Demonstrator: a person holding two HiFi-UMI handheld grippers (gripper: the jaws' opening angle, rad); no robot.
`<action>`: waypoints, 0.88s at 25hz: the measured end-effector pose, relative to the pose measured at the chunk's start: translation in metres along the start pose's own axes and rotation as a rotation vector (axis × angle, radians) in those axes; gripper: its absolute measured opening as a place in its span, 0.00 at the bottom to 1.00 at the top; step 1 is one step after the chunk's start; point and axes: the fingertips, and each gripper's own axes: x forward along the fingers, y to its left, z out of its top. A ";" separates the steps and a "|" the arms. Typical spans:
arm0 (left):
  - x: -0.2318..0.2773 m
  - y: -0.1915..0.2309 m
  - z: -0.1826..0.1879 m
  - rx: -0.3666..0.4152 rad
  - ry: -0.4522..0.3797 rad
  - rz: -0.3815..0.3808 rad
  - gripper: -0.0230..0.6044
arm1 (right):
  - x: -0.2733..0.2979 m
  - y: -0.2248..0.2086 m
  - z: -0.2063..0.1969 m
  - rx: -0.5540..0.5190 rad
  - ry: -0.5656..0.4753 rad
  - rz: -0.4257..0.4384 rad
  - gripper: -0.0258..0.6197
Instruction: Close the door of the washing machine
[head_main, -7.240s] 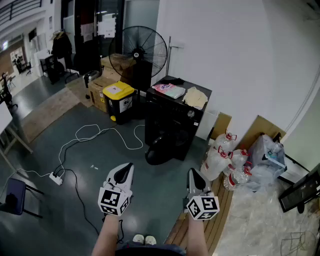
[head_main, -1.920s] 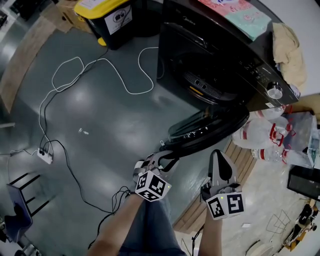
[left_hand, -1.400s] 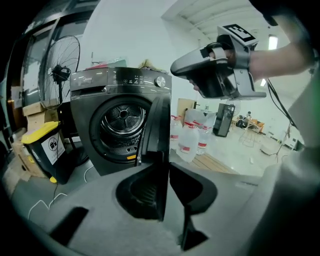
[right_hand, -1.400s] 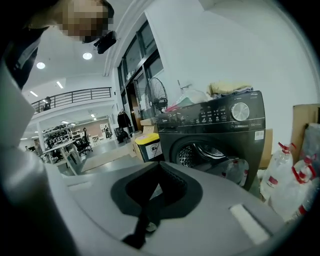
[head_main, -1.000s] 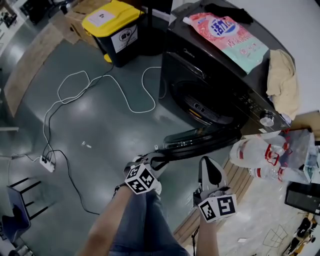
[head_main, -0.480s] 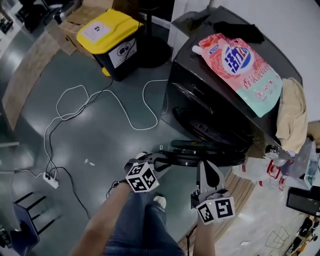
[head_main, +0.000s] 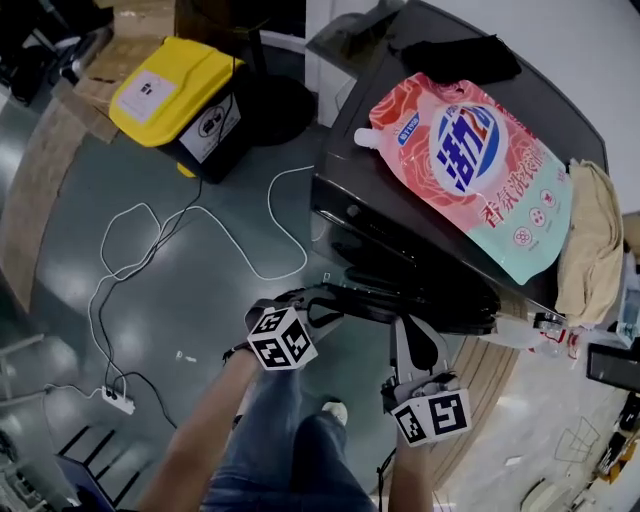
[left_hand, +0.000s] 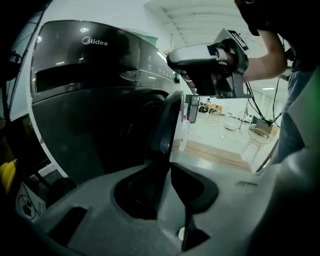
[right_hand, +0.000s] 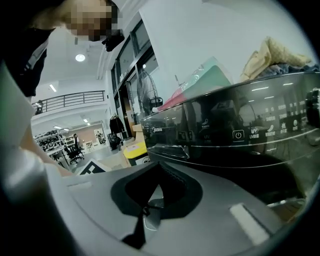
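The black washing machine (head_main: 350, 215) stands at the upper right, and its round door (head_main: 440, 310) hangs ajar, a narrow way off the front. My left gripper (head_main: 325, 303) is at the door's free rim. In the left gripper view that rim (left_hand: 167, 120) runs down between my fingertips, which still touch it while the jaws are opening. My right gripper (head_main: 408, 325) is shut with nothing in it, close in front of the door's outer face. The right gripper view looks along its tip (right_hand: 152, 197) at the control panel (right_hand: 240, 135).
A pink detergent pouch (head_main: 480, 170), a beige cloth (head_main: 590, 240) and a dark cloth (head_main: 460, 55) lie on the machine. A yellow-lidded bin (head_main: 175, 100) stands to the left. A white cable (head_main: 200, 225) runs to a power strip (head_main: 118, 400). Wooden slats (head_main: 480, 370) lie on the right.
The door has swung from half open to nearly against the machine's front. Both grippers have moved toward the machine with it, the left one staying on the rim.
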 end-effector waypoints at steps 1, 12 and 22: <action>0.002 0.007 0.002 0.006 -0.001 -0.010 0.17 | 0.004 -0.003 0.000 0.004 0.000 -0.009 0.06; 0.018 0.065 0.021 0.068 -0.015 -0.043 0.19 | 0.031 -0.020 -0.007 0.041 0.025 -0.067 0.06; 0.021 0.075 0.026 0.084 -0.024 -0.069 0.20 | 0.033 -0.031 -0.009 0.046 0.029 -0.093 0.06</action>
